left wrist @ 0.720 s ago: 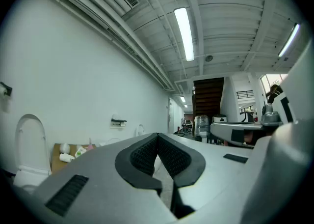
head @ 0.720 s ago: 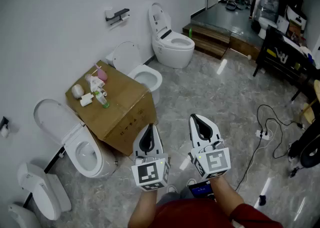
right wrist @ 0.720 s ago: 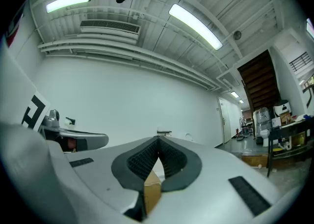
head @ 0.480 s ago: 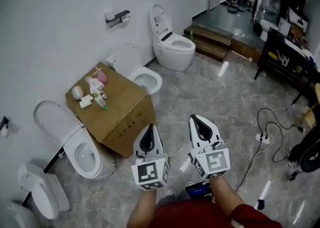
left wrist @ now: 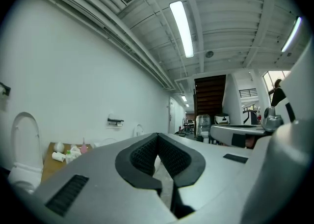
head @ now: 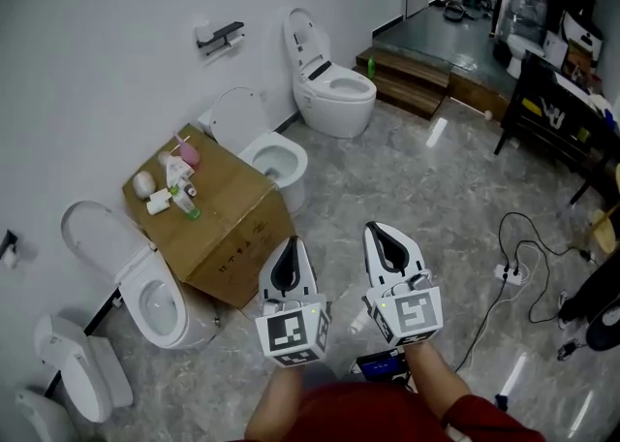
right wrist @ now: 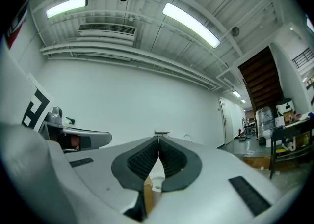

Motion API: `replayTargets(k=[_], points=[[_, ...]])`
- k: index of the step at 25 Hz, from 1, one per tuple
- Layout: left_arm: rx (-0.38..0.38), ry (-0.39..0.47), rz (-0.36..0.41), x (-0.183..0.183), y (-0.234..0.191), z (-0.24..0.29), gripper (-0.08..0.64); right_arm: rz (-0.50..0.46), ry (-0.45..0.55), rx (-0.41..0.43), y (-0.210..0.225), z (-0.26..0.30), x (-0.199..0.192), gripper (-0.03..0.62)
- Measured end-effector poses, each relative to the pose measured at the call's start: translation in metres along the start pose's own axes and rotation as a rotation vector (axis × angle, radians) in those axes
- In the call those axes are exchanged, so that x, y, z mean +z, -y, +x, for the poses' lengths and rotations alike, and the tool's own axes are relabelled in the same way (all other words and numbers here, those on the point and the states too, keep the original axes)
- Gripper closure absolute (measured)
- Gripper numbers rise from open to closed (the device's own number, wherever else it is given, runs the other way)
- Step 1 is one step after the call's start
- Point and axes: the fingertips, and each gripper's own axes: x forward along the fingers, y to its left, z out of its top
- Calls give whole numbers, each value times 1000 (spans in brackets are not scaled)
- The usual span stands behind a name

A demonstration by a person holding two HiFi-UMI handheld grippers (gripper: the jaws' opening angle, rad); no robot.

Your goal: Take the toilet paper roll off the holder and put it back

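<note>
Two empty tools are shut: left tool (head: 289,248), right tool (head: 378,232).
Unopened, the roll (head: 204,31) could be knocked off the holder (head: 225,33).

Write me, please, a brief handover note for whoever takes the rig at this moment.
Left hand-held gripper: shut, empty. Right hand-held gripper: shut, empty. Both are held side by side over the floor, well short of the wall.
Toilet paper holder: on the wall, past the cardboard box; the white shape on it is probably the roll.
Done: nothing, by the look of it.
Left: approach the holder, take the roll off, put it back.
</note>
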Motion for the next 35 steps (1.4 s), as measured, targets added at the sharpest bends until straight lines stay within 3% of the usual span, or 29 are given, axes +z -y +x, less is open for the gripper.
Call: replayTargets(k=[6,12,25,35], points=[[-9,-13,14,-7,11,25,554,34,15,-12,26,12,-4,574],[-17,-10,4,-18,-4,69,554,23,13,-14,40,54,-16,574],[-27,25,-19,0,-114,228,554,-17,25,-24,47,244,-19,574],[-32,14,-10,-2,-167,302,554,-10,12,-43,53,333,-32,574]])
